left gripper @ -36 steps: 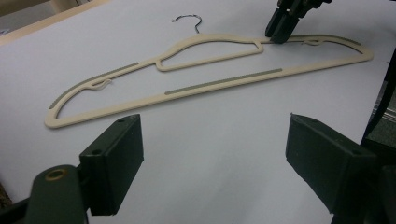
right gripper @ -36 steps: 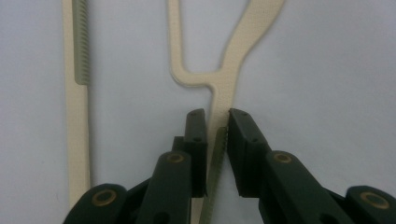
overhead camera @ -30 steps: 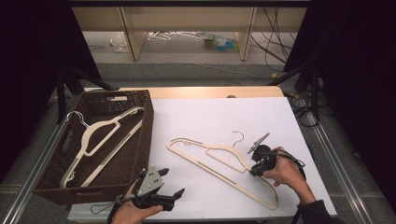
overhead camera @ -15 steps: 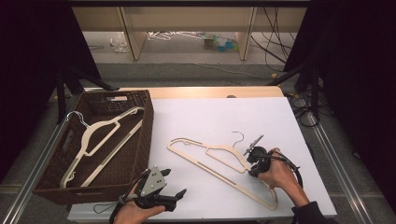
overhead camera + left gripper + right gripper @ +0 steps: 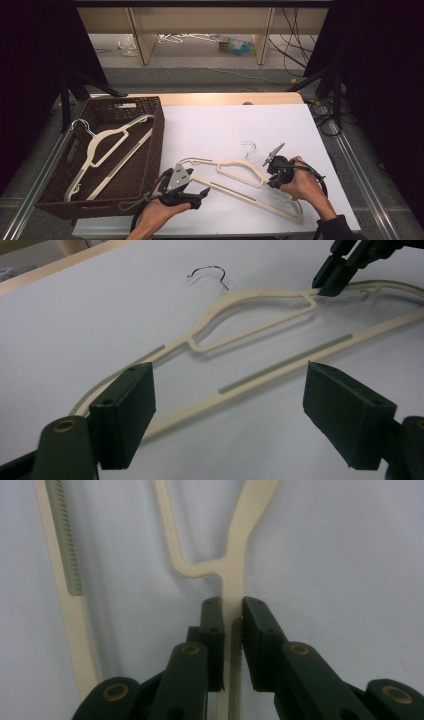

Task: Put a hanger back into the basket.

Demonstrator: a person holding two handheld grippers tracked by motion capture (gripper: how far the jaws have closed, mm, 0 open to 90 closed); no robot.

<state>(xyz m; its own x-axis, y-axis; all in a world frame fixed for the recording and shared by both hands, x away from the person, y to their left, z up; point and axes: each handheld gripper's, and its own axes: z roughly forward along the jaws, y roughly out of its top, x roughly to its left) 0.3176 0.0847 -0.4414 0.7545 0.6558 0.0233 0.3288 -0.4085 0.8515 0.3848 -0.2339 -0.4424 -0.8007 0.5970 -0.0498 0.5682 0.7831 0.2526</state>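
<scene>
A cream plastic hanger point(image 5: 235, 165) with a wire hook lies flat on the white table point(image 5: 225, 125). My right gripper point(image 5: 273, 176) is shut on one shoulder arm of the hanger point(image 5: 235, 545), just below the fork; its jaws have just been closing on it, and the pads point(image 5: 212, 615) press the strip from both sides. My left gripper point(image 5: 200, 196) is open at the hanger's left end. In the left gripper view the hanger's bottom bar point(image 5: 280, 367) runs across the gap of the left gripper point(image 5: 230, 407), untouched, and the right gripper point(image 5: 337, 267) shows farther off.
A brown wicker basket point(image 5: 159, 131) stands at the table's left and holds a second cream hanger point(image 5: 102, 145). Past the table's far edge are shelf legs, cables and litter on the floor. Dark curtains flank both sides.
My left gripper has slid to the right, up to the hanger's left end. The right gripper has stayed at the hanger's shoulder arm.
</scene>
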